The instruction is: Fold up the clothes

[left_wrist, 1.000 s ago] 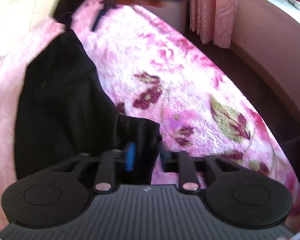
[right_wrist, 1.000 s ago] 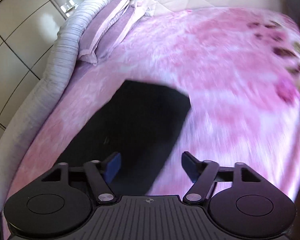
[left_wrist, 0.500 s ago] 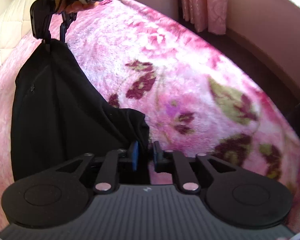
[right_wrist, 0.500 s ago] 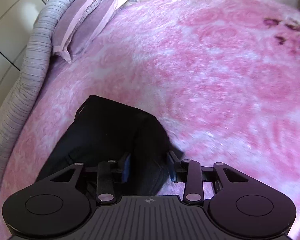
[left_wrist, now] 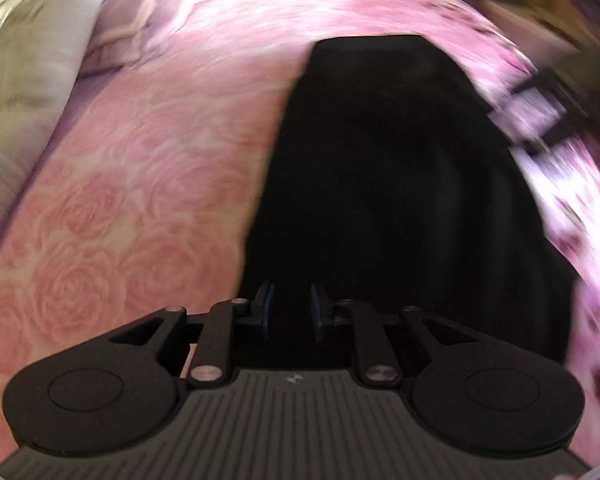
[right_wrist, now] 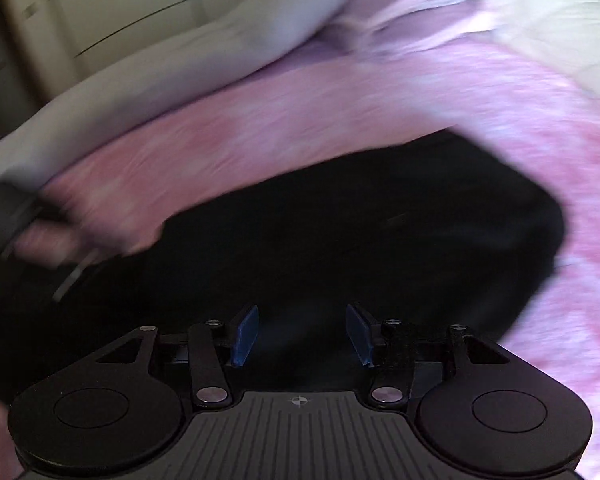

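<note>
Two views to go on, both pretty smeared with motion blur, so bear with me.

Left wrist view first: my left gripper (left_wrist: 290,312) sits at the near edge of the black garment (left_wrist: 400,184), which lies spread on the pink rose-patterned blanket (left_wrist: 112,208) and reaches toward the far side of the bed. Its blue pads (left_wrist: 266,314) have only a narrow gap between them. Dark cloth fills that gap from where I'm looking, but I honestly can't tell whether the pads are pinching it or just hanging over it. Left of the garment is bare pink blanket, and at the far left there's a pale ribbed bolster (left_wrist: 24,92). Off to the right, the blanket turns to a darker floral print, heavily streaked.

Right wrist view: my right gripper (right_wrist: 302,334) is over the same black garment (right_wrist: 360,232), and its jaws are opening, with a clear wide gap. The pads (right_wrist: 245,334) aren't pressing on anything; the cloth just lies beneath and ahead of them. Beyond the garment runs the pink blanket (right_wrist: 300,120), then the pale bolster (right_wrist: 188,68) at the far left. Something blurry at the left edge I can't make out.
</note>
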### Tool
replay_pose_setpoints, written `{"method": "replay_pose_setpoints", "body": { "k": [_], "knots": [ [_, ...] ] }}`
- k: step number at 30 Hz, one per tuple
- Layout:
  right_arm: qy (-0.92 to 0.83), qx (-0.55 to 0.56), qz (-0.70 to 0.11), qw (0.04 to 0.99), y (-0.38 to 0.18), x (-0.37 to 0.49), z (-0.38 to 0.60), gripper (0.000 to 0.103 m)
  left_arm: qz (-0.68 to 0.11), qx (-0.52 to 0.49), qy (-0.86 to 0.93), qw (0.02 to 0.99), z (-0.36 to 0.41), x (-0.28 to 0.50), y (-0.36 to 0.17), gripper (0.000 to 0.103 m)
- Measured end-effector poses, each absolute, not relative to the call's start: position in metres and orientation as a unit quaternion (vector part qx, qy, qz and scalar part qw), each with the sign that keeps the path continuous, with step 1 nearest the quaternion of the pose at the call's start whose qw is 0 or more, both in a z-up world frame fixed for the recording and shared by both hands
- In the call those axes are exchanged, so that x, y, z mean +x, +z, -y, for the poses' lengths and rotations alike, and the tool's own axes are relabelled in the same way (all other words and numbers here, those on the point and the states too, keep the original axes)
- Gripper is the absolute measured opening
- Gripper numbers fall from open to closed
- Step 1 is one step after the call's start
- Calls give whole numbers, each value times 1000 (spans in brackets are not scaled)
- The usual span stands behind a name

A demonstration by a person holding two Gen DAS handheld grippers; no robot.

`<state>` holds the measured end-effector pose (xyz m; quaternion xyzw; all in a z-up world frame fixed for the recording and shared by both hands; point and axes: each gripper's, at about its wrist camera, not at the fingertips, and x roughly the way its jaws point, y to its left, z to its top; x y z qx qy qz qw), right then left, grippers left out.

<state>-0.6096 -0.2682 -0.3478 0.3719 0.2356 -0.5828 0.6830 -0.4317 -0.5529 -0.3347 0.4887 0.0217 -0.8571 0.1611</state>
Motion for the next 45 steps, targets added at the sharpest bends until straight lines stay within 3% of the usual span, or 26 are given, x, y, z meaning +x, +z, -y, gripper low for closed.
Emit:
{"method": "replay_pose_setpoints", "body": {
  "k": [5, 9, 13, 18, 24, 25, 27, 29, 38, 45],
  "knots": [
    [-568, 367, -282, 681, -372, -596, 255, 52, 27, 512, -846, 148, 578, -442, -365, 28],
    [-601, 373, -275, 652, -358, -593, 235, 53, 11, 504, -848, 161, 578, -415, -342, 14],
    [-609, 397, -256, 637, -348, -585, 208, 53, -31, 521, -839, 155, 577, -385, -334, 20],
    [-610, 419, -216, 637, -346, -560, 185, 53, -16, 550, -817, 173, 580, -372, -365, 21],
    [-570, 448, -193, 661, -368, -525, 180, 53, 17, 543, -819, 184, 583, -372, -366, 23],
    [-568, 467, -192, 650, -376, -527, 179, 52, 21, 546, -812, 203, 587, -371, -364, 21],
    [-571, 480, -193, 637, -382, -535, 172, 51, 29, 559, -787, 261, 600, -366, -363, 0],
    [-578, 487, -218, 617, -380, -537, 165, 52, 0, 559, -775, 296, 616, -351, -354, 0],
    [-573, 483, -243, 616, -360, -536, 143, 53, -38, 552, -754, 353, 563, -233, -285, 8],
    [-518, 433, -304, 672, -345, -488, 142, 62, -98, 578, -686, 431, 480, -78, -249, 25]
  ]
}}
